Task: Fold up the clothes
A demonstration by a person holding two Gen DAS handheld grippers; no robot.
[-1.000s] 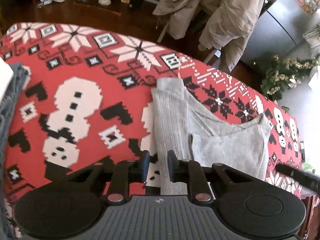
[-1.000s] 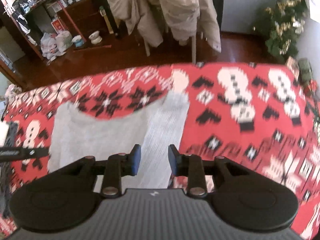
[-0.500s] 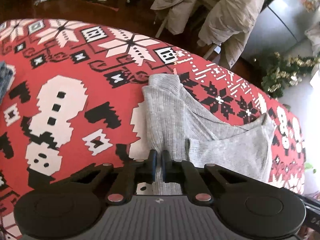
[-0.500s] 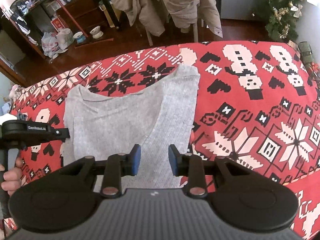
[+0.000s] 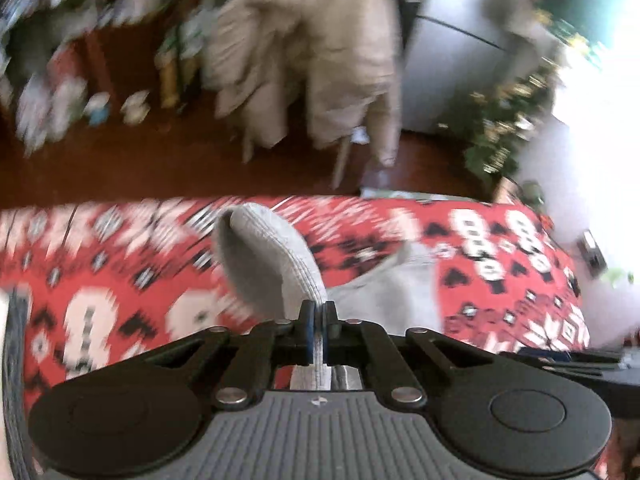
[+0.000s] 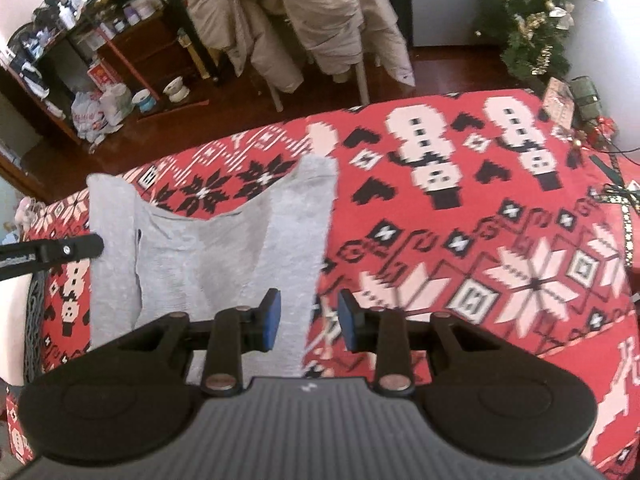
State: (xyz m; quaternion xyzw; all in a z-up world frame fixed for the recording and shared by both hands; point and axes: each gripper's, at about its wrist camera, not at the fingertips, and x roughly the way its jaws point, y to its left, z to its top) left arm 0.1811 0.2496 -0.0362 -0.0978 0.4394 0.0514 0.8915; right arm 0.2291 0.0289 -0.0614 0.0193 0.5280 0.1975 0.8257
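Observation:
A grey ribbed garment lies on the red patterned cloth. My left gripper is shut on the garment's left edge and holds it lifted, so a grey strap arches up off the cloth; that view is blurred by motion. In the right wrist view the left gripper's black tip shows at the garment's left side. My right gripper is open, its blue pads astride the garment's right edge, low over the cloth.
Beige coats hang over a chair beyond the table. A dark wooden shelf with bowls and bags stands at the back left. A small decorated tree stands at the back right. A dark folded pile lies at the far left.
My left gripper has closed on the garment's left edge and swung up with it, blurring its view. The right gripper stays open and has moved slightly right along the garment's edge.

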